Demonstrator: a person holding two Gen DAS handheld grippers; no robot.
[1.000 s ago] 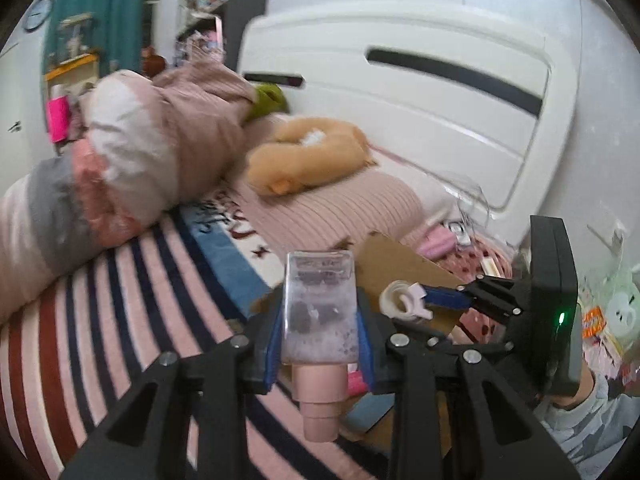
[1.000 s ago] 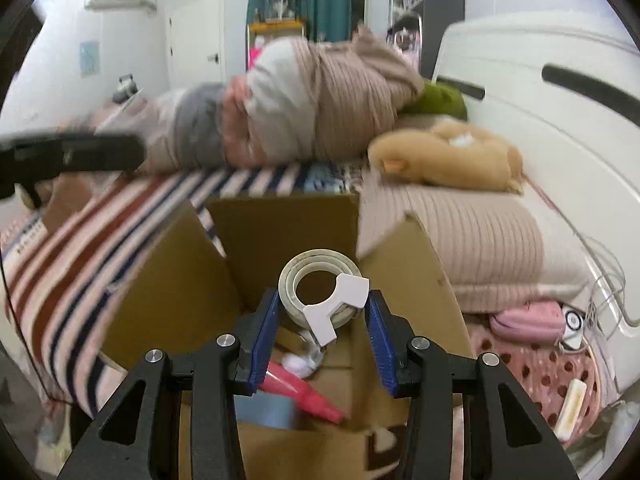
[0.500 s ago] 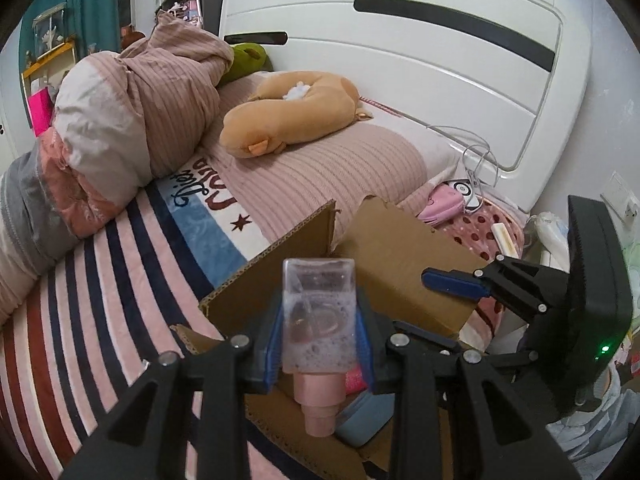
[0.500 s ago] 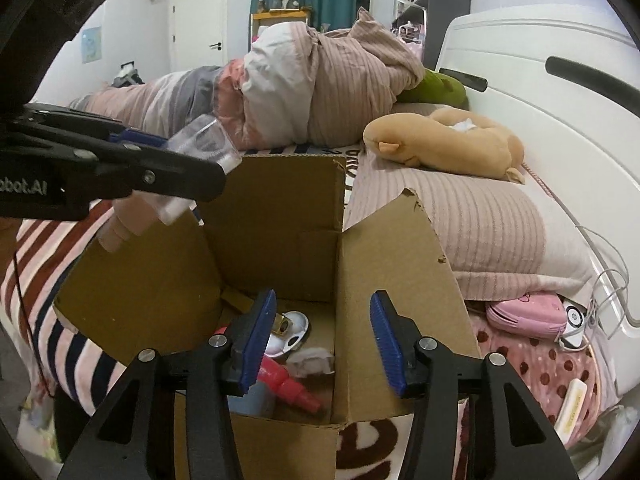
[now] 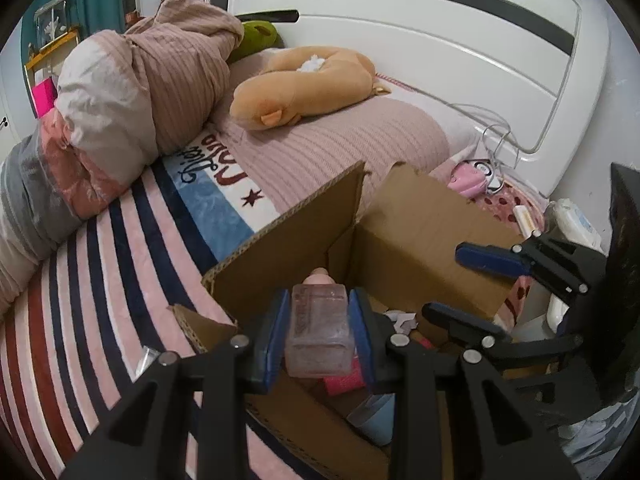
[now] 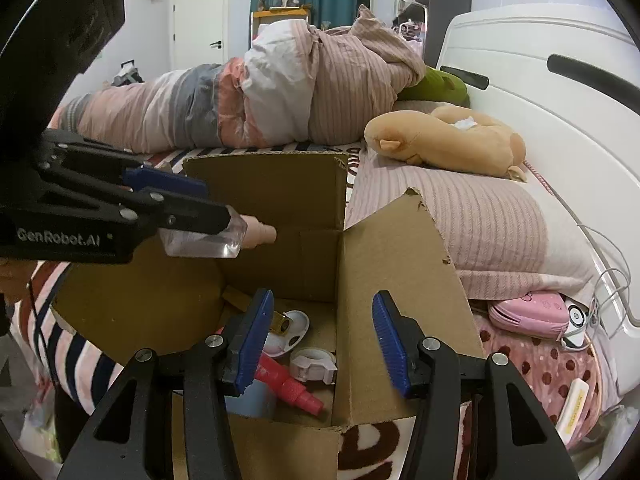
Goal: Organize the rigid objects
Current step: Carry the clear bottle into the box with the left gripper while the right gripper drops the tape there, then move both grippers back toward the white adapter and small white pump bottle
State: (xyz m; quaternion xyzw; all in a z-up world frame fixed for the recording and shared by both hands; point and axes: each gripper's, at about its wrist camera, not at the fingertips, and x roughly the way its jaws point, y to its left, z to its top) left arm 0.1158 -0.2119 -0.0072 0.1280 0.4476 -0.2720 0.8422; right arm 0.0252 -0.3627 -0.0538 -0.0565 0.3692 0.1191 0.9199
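My left gripper (image 5: pixel 318 332) is shut on a clear bottle with a pink cap (image 5: pixel 319 330) and holds it over the open cardboard box (image 5: pixel 420 236), cap pointing away. In the right wrist view the bottle (image 6: pixel 212 240) hangs over the box's left side, held by the left gripper (image 6: pixel 188 216). My right gripper (image 6: pixel 318 344) is open and empty above the box's front edge (image 6: pixel 384 280); it also shows in the left wrist view (image 5: pixel 464 284). Inside the box lie a white tape dispenser (image 6: pixel 314 364), a pink-red bottle (image 6: pixel 288 388) and a white round case (image 6: pixel 290 326).
The box stands on a striped blanket (image 5: pixel 92 280) on the bed. A rolled duvet (image 6: pixel 260 92), a tan plush toy (image 6: pixel 448 142) and a pink pillow (image 6: pixel 480 220) lie behind. A pink pouch (image 6: pixel 528 314) and cables lie by the white headboard (image 5: pixel 440 40).
My right gripper let go of the tape dispenser, which now lies in the box. My left gripper moved over the box and turned the bottle so its cap points away.
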